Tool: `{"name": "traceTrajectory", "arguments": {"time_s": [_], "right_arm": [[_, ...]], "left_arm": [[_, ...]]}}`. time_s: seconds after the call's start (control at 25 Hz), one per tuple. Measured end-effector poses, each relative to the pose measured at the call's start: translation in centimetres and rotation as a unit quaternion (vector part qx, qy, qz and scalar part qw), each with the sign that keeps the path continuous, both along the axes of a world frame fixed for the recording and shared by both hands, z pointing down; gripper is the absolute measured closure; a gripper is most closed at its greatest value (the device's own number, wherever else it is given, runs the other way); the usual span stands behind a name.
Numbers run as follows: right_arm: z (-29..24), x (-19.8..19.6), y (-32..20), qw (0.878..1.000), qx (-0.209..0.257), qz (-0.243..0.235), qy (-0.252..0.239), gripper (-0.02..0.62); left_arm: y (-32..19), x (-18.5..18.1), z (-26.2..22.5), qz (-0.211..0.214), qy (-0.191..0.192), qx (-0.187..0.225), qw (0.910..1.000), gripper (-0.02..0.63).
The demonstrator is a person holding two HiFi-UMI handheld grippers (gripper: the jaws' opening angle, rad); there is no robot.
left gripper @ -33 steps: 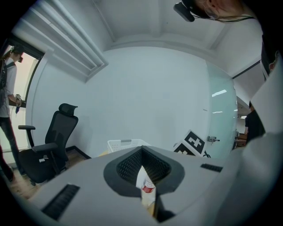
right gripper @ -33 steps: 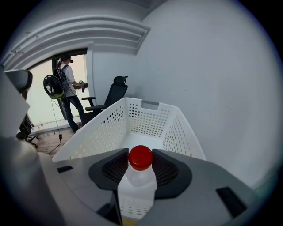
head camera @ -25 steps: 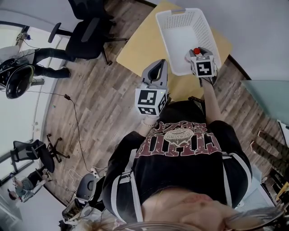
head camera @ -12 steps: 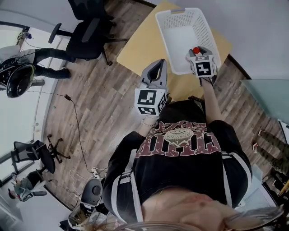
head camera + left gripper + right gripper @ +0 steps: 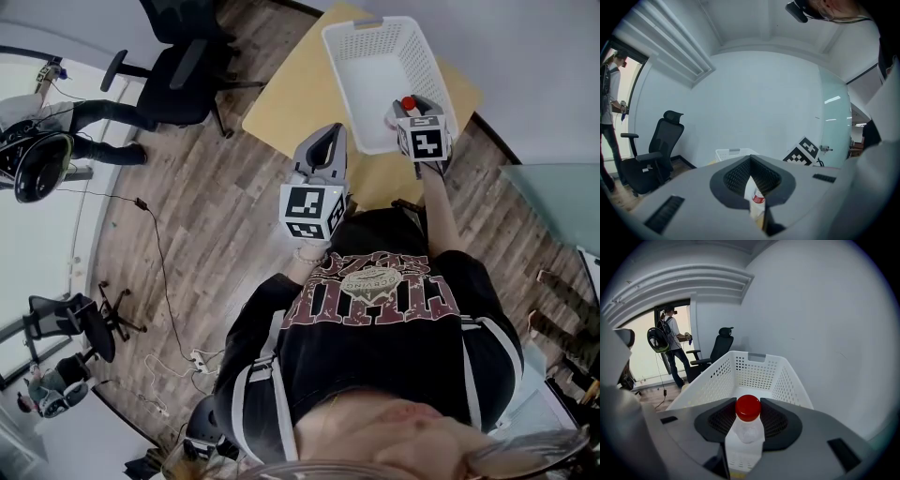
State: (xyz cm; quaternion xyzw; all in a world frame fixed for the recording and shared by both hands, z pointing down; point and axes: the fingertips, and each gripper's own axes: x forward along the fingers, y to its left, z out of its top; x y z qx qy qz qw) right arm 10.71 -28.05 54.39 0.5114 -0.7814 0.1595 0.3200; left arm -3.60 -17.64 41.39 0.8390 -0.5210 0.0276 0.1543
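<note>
My right gripper (image 5: 748, 423) is shut on a clear plastic bottle with a red cap (image 5: 747, 434), held upright. It hangs just at the near rim of an empty white perforated basket (image 5: 757, 373). In the head view the right gripper (image 5: 410, 111) and the bottle (image 5: 406, 103) are over the near right corner of the basket (image 5: 361, 42), which stands on a yellow table (image 5: 286, 98). My left gripper (image 5: 751, 183) is shut on a small white packet with a red label (image 5: 756, 200). The left gripper (image 5: 322, 150) is held left of the basket, by the table's near edge.
A black office chair (image 5: 178, 66) stands on the wood floor left of the table. A person with a backpack stands in the doorway (image 5: 670, 341). A cable (image 5: 155, 239) runs across the floor. White walls close in behind the basket, with a glass panel (image 5: 834, 122) to the right.
My right gripper with the bottle has shifted slightly, and the basket now sits a little lower and farther in its view. The left gripper has barely moved. The person in the doorway has stepped a little.
</note>
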Motion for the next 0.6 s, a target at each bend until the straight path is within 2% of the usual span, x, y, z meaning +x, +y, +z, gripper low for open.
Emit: {"name": "traceTrajectory", "arguments": {"time_s": [0.6], "right_arm": [[-5.0,-0.9,0.0,0.999,0.04,-0.023,-0.007,0.428]], "left_arm": [[0.2,0.0,-0.1,0.002,0.003,0.003,1.0,0.558]]}}
